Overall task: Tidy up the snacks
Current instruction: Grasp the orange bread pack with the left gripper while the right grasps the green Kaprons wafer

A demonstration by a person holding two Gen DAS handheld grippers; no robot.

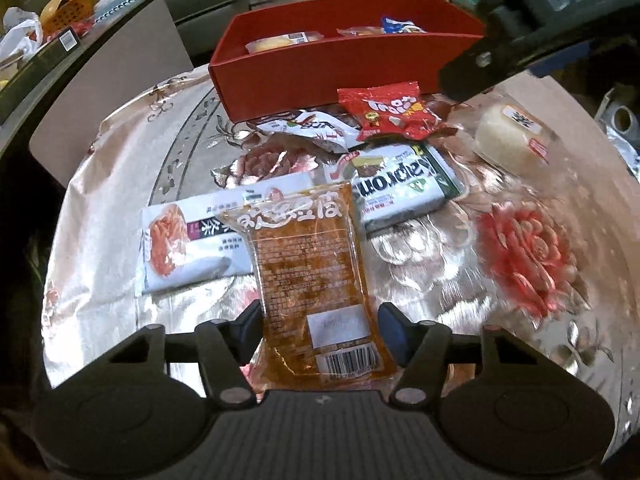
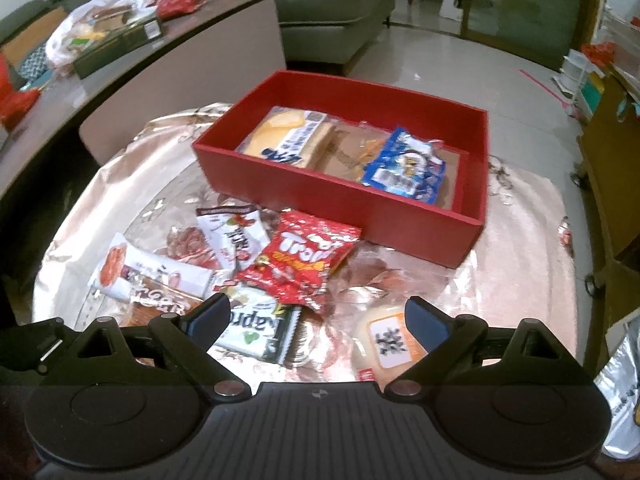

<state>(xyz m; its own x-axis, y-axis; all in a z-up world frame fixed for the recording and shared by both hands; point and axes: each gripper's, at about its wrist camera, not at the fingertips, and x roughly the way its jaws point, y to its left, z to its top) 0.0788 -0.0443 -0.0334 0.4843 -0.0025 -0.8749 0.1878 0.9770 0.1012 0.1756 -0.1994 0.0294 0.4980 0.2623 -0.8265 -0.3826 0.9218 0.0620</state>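
Note:
My left gripper (image 1: 318, 330) is shut on an orange-brown snack packet (image 1: 312, 280) and holds it above the table. A red box (image 1: 280, 80) stands at the back with several snacks inside (image 2: 404, 168). On the table lie a red Trolli bag (image 2: 300, 260), a green-white wafer pack (image 2: 256, 328), a white packet with a red picture (image 1: 188, 248), another white packet (image 2: 232, 236) and a pale round bun (image 2: 388, 340). My right gripper (image 2: 316, 320) is open and empty, above the wafer pack and the bun. It also shows in the left wrist view (image 1: 520, 36).
The table wears a shiny floral cloth (image 1: 520, 248). A long counter (image 2: 120, 80) with bags and boxes runs along the left. A green sofa (image 2: 332, 20) stands behind. A wooden cabinet (image 2: 608, 160) is at the right.

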